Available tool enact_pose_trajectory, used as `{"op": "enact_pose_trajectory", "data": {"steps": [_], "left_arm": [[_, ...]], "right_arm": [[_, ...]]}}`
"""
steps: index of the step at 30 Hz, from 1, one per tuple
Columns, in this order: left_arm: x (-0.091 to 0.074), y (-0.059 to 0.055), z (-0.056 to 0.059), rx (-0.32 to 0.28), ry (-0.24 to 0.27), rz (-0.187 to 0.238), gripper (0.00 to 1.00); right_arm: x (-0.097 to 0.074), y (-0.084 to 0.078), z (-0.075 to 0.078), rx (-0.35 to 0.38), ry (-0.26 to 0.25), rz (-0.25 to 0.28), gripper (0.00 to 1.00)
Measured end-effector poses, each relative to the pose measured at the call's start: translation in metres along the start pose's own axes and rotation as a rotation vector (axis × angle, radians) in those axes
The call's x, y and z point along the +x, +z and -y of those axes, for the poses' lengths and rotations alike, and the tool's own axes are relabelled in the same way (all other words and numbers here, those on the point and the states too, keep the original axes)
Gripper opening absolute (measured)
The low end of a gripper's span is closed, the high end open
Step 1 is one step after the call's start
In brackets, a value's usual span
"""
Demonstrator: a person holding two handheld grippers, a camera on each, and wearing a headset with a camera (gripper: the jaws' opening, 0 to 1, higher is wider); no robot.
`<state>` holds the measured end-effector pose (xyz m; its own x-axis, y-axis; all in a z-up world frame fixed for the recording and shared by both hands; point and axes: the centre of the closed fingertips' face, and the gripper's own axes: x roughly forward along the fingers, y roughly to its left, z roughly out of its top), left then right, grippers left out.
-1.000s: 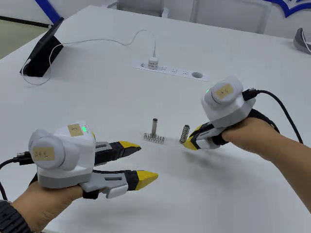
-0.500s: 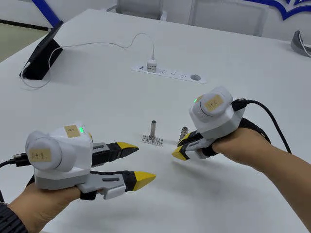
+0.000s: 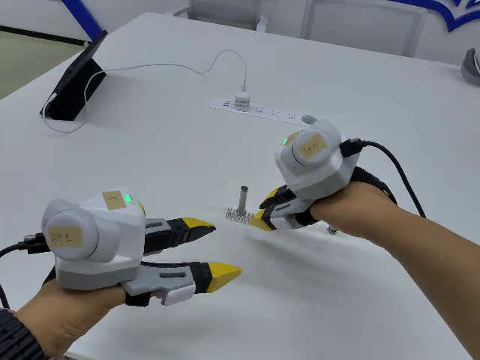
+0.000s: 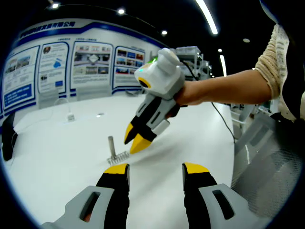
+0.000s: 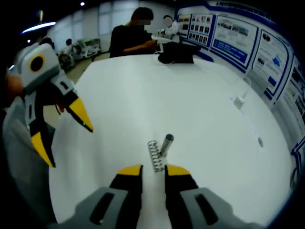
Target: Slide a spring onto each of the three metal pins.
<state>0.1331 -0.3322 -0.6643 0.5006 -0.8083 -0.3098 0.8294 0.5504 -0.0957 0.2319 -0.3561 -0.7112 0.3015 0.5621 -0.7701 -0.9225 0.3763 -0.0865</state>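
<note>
**Right gripper [image 3: 262, 217] moving across to the loose spring [image 3: 238, 216]**

Compared with a second ago, the right gripper is now sitting further over toward the left gripper [image 3: 216, 248], having crossed the white bench [image 3: 150, 157] to the spot where the spring is lying. Its yellow tips are pointing down at the near end of the spring and are standing only a narrow gap apart. In the right gripper view that end seems to be reaching just into the mouth of the gap, though the picture is too soft to say whether the tips are touching it.

The spring is lying on its side on the bench, right at the foot of a bare metal pin [image 3: 243, 196], which is standing upright just behind it.

The left gripper is hovering low over the near part of the bench, well apart from the pin and spring. Its jaws are spread wide and are holding nothing.

Farther back, a white power strip [image 3: 262, 112] is lying flat with a plug [image 3: 242, 98] in it. A thin cable [image 3: 150, 69] is trailing from there to a dark tablet [image 3: 75, 79] propped near the bench's far left edge.
</note>
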Motion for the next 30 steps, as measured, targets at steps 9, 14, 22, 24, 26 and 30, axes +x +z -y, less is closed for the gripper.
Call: {"op": "enact_pose_trajectory", "data": {"steps": [9, 14, 22, 24, 26, 30], "left_arm": [[-0.003, -0.003, -0.004, -0.008, 0.009, -0.004, 0.45], [-0.005, -0.004, -0.006, -0.012, 0.014, -0.006, 0.45], [-0.005, -0.005, -0.007, -0.015, 0.016, -0.008, 0.44], [-0.005, -0.005, -0.006, -0.016, 0.015, -0.007, 0.44], [-0.005, -0.005, -0.006, -0.016, 0.015, -0.008, 0.44], [-0.006, -0.005, -0.007, -0.014, 0.016, -0.008, 0.44]], "right_arm": [[0.017, -0.002, 0.001, -0.015, 0.02, -0.039, 0.19], [0.022, -0.006, -0.001, -0.02, 0.03, -0.061, 0.19], [0.025, -0.012, -0.006, -0.002, 0.052, -0.088, 0.16], [0.026, -0.012, -0.006, 0.007, 0.052, -0.087, 0.16], [0.027, -0.013, -0.006, 0.013, 0.054, -0.089, 0.16], [0.028, -0.013, -0.009, 0.025, 0.061, -0.092, 0.13]]}}
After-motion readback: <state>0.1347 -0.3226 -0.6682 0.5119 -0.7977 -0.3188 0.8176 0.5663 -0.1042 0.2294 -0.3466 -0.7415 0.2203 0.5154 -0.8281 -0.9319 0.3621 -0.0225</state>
